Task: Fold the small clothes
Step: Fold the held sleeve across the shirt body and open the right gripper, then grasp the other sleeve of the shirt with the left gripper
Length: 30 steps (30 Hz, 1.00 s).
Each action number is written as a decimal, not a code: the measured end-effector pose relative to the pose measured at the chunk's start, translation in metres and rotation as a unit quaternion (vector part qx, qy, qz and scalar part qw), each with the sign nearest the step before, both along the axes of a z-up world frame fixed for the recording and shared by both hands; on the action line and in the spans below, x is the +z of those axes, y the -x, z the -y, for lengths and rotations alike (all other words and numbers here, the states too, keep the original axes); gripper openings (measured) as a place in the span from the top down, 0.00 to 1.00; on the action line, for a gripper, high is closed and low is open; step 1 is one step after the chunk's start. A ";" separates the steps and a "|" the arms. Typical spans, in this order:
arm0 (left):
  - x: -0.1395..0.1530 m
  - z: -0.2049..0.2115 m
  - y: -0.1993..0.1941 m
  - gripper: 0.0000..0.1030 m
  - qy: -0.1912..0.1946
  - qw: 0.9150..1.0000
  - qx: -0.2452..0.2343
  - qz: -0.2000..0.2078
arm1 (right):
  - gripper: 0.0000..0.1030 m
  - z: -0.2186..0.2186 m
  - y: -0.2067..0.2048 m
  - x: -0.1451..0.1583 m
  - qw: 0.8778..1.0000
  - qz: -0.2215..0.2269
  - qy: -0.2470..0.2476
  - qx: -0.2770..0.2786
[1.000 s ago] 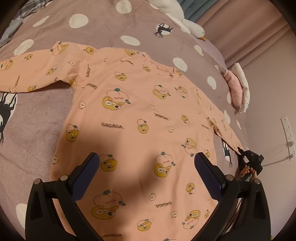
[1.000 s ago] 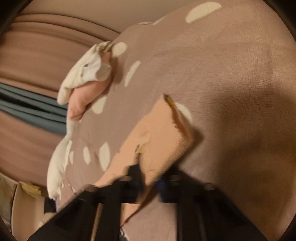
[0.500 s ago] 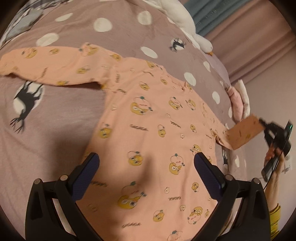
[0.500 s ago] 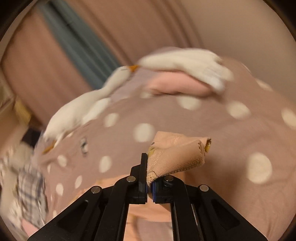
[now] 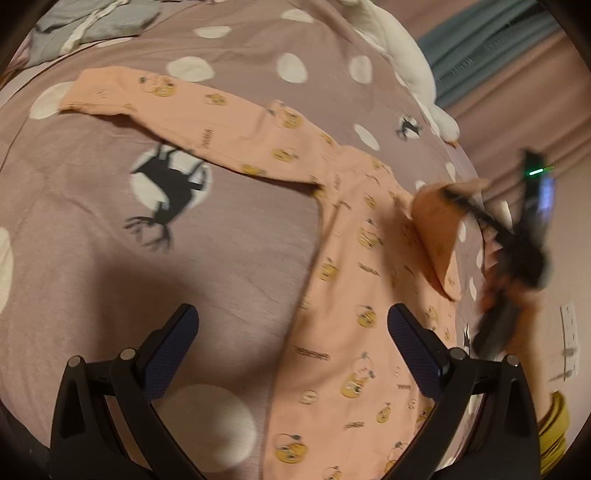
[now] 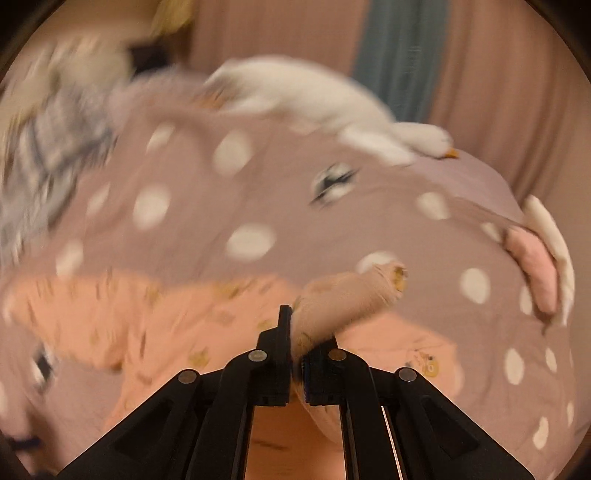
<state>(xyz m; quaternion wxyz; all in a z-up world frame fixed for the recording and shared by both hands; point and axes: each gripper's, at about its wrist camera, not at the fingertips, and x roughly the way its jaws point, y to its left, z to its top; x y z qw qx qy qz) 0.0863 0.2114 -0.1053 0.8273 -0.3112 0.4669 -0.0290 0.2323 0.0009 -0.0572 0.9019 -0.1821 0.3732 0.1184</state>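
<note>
A peach long-sleeved top printed with yellow cartoon faces lies flat on the dotted mauve bedspread. One sleeve stretches out toward the upper left. My right gripper is shut on the cuff of the other sleeve, and in the left wrist view that sleeve is lifted and swung over the body of the top. My left gripper hovers open above the top's left edge, with nothing between its fingers.
A white plush goose lies along the far edge of the bed by the curtains. A pink and white soft bundle sits at the right edge. Grey clothes lie at the far left. A yellow sleeve shows at right.
The right gripper has lifted the sleeve cuff off the bed and carried it inward over the top while rolling. The left gripper has drifted left, off the middle of the top.
</note>
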 end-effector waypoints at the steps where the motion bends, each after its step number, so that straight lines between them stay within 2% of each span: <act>1: -0.002 -0.006 0.000 0.01 0.003 1.000 0.007 0.000 | 0.95 -0.014 0.004 -0.015 1.000 -0.009 0.021 0.014; 2: -0.002 -0.010 0.000 0.01 0.005 1.000 0.010 0.000 | 0.95 -0.029 0.008 -0.035 0.998 -0.019 0.046 0.031; 6: -0.006 -0.024 -0.001 0.01 0.009 1.000 0.025 -0.003 | 0.93 -0.057 0.022 -0.071 0.989 -0.034 0.123 0.078; 7: -0.007 -0.027 -0.003 0.01 0.009 0.999 0.031 -0.006 | 0.87 -0.057 0.026 -0.074 0.986 -0.039 0.136 0.087; 9: -0.010 -0.033 -0.005 0.01 0.010 0.999 0.040 -0.009 | 0.85 -0.060 0.033 -0.076 0.980 -0.025 0.166 0.110; 11: -0.014 -0.039 -0.007 0.01 0.018 0.999 0.048 -0.012 | 0.72 -0.055 0.038 -0.066 0.976 -0.018 0.162 0.141; 12: -0.015 -0.042 -0.008 0.01 0.027 0.998 0.050 -0.014 | 0.60 -0.049 0.040 -0.057 0.978 -0.021 0.146 0.150; 13: -0.017 -0.045 -0.009 0.01 0.039 0.998 0.051 -0.014 | 0.53 -0.043 0.040 -0.048 0.980 -0.025 0.123 0.157; 14: -0.018 -0.048 -0.009 0.01 0.046 0.998 0.052 -0.013 | 0.52 -0.042 0.042 -0.040 0.981 -0.029 0.099 0.165; 15: -0.018 -0.051 -0.009 0.01 0.052 0.997 0.054 -0.009 | 0.52 -0.029 0.041 -0.024 0.982 -0.043 0.048 0.177; 17: -0.015 -0.057 -0.008 0.01 0.064 0.996 0.060 0.003 | 0.52 -0.016 0.043 -0.009 0.981 -0.060 -0.030 0.180; 18: -0.014 -0.061 -0.007 0.01 0.070 0.995 0.064 0.010 | 0.51 0.001 0.037 0.002 0.979 -0.073 -0.089 0.170; 21: -0.010 -0.074 -0.006 0.01 0.100 0.992 0.075 0.035 | 0.50 0.034 0.027 0.005 0.966 -0.100 -0.203 0.125; 24: -0.010 -0.086 -0.007 0.02 0.129 0.987 0.088 0.044 | 0.54 0.049 0.017 -0.016 0.961 -0.123 -0.236 0.074; 25: -0.010 -0.090 -0.008 0.04 0.132 0.986 0.093 0.046 | 0.68 0.049 0.013 -0.025 0.961 -0.132 -0.236 0.064; 27: -0.010 -0.097 -0.008 0.07 0.136 0.984 0.102 0.048 | 0.79 0.042 0.009 -0.039 0.960 -0.145 -0.231 0.057; 30: -0.012 -0.107 -0.006 0.09 0.145 0.981 0.116 0.052 | 0.83 0.020 0.013 -0.051 0.961 -0.137 -0.228 0.076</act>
